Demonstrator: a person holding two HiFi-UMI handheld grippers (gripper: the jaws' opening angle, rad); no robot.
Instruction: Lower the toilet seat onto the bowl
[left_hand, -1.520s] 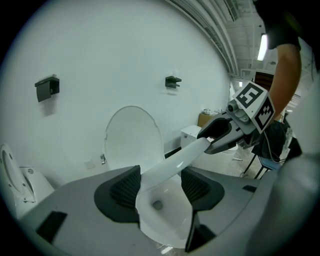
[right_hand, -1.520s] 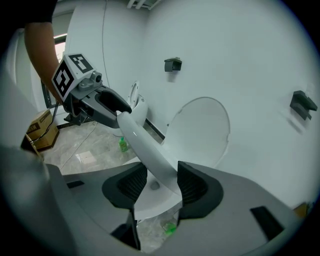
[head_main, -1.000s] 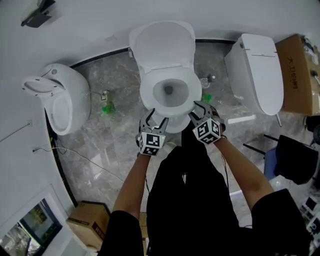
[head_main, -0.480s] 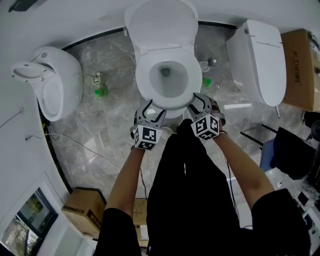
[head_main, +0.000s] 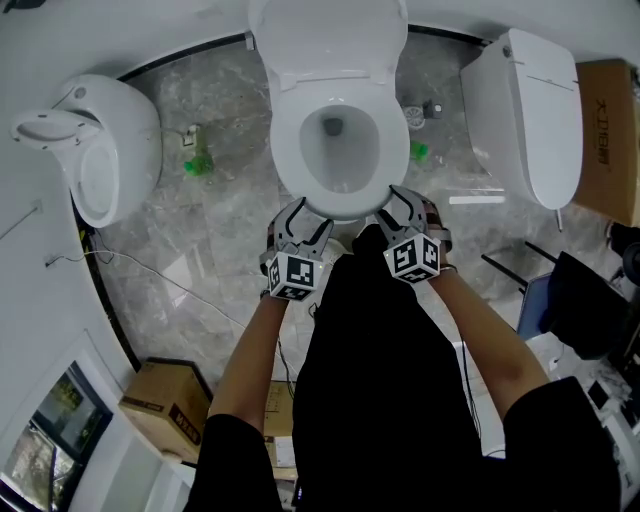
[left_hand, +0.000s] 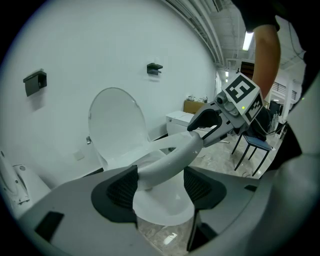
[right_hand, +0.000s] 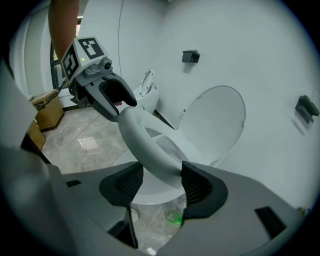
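L gripper (head_main: 306, 222) and R gripper (head_main: 408, 208) are both at the front of the toilet seat (head_main: 284, 150), one at each front corner, w/ the person's arms reaching down from the bottom of the head view. Seat rim runs between both sets of jaws.

L gripper view: L gripper (left_hand: 160, 183) jaws apart, seat (left_hand: 170, 159) against one pad w/ a slim gap at the other, so no squeeze.

R gripper view: R gripper (right_hand: 157, 183) jaws are opening, w/ the seat (right_hand: 145, 145) between them; rim sits by one pad, gap at the other.

Both gripper views show the seat's front rim tilted up, clear of the bowl (left_hand: 162, 206) under it. Lid (head_main: 328, 35) stands upright against the wall.

Around it: grey marble floor (head_main: 220, 240), another white toilet (head_main: 100, 150) at left, a third (head_main: 525, 110) at right, cardboard box (head_main: 165, 410) near the person's L elbow.
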